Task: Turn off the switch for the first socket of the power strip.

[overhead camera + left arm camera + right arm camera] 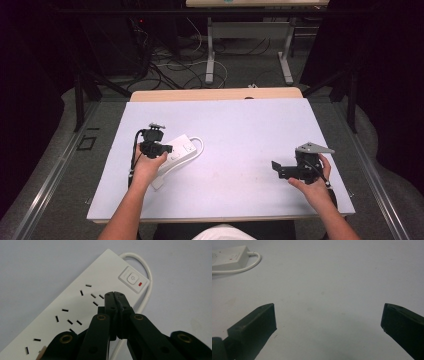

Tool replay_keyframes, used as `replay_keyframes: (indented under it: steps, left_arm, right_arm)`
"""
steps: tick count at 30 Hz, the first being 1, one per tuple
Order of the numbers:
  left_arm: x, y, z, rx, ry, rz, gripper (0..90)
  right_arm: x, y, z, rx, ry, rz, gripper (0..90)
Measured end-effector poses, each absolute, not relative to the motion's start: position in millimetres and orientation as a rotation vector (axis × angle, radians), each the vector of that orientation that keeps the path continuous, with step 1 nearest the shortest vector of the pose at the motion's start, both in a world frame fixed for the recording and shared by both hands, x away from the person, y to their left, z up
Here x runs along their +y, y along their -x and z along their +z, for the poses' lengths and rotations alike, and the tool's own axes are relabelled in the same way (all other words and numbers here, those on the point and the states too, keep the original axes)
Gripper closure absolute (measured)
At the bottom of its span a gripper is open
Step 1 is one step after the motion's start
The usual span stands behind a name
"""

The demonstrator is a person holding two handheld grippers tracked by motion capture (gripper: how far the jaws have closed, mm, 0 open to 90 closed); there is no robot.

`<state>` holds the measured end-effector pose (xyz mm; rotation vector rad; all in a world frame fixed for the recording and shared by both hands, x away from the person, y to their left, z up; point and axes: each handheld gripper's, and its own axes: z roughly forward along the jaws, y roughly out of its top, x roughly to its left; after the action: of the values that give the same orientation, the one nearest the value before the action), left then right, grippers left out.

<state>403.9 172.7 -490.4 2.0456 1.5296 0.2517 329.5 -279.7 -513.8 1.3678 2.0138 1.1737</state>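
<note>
A white power strip (177, 152) lies on the pale mat at the left, its cable (199, 145) looping round the far end. In the left gripper view the power strip (82, 302) shows several socket slots and a switch (133, 279) with a red light. My left gripper (114, 293) is shut with nothing in it, its tips just above the strip beside the switch. In the high view the left gripper (156, 145) hovers over the strip. My right gripper (276, 167) is held at the right of the mat. Its jaws are wide open and empty over bare mat (324, 297).
The pale mat (235, 130) covers a wooden table (215, 94). In the right gripper view the power strip (229, 257) lies far off at the upper left. Beyond the table are cables on the floor (170, 65) and the legs of another table (210, 55).
</note>
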Motion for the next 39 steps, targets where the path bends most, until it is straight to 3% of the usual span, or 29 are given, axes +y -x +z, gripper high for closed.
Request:
replay_keyframes:
  steps: [39]
  left_arm:
    - [174,-411,-513,1.585,-2.080,0.188,90.0]
  right_arm:
    - [-279,-330,-516,2.039,-1.362,1.174,0.0]
